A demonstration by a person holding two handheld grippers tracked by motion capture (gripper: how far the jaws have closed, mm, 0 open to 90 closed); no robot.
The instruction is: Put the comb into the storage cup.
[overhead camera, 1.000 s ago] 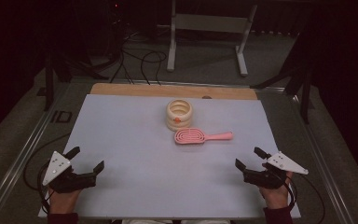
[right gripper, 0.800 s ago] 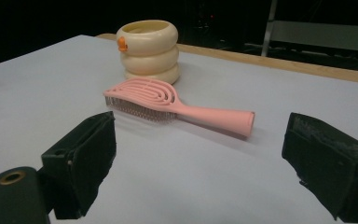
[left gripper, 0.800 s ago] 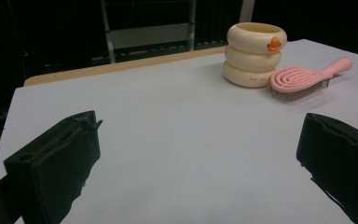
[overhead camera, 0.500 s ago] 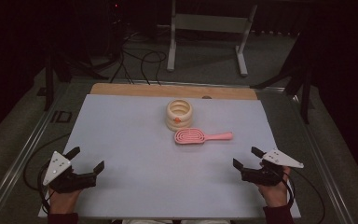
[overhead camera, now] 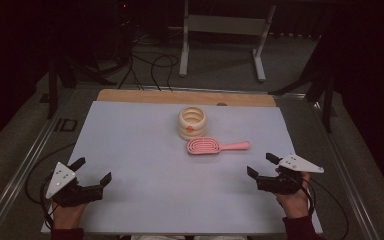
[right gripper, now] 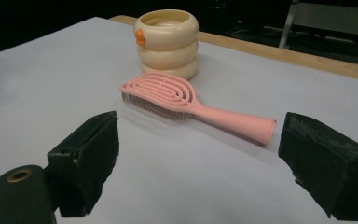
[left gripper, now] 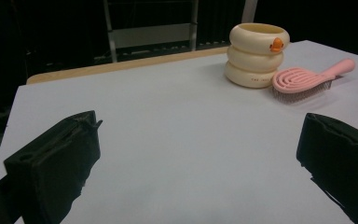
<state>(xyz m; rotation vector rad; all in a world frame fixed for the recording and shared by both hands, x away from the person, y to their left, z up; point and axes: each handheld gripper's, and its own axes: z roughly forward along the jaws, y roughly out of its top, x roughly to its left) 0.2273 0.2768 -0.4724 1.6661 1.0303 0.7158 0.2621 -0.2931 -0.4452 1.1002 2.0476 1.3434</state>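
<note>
A cream ringed cup (overhead camera: 192, 122) with a small orange duck mark stands upright at the middle back of the white mat (overhead camera: 145, 150). Just in front of it lies a pink hairbrush (overhead camera: 217, 146), bristles down, handle pointing right. My left gripper (overhead camera: 92, 170) rests near the front left corner, open and holding nothing. My right gripper (overhead camera: 261, 165) sits open at the front right, a short way in front of the brush handle. The left gripper view has the cup (left gripper: 258, 55) and brush (left gripper: 307, 79) far off between its wide jaws (left gripper: 196, 154). The right gripper view has the brush (right gripper: 168, 95) and cup (right gripper: 168, 42) close ahead of its jaws (right gripper: 205, 158).
A wooden strip (overhead camera: 180, 96) runs along the mat's far edge. Metal rails (overhead camera: 25, 170) line both sides of the table. Beyond the table, cables (overhead camera: 155, 65) lie on the floor beside a grey metal stand (overhead camera: 225, 30).
My right gripper has shifted slightly left and forward, toward the brush. The left gripper, the cup and the brush have not moved.
</note>
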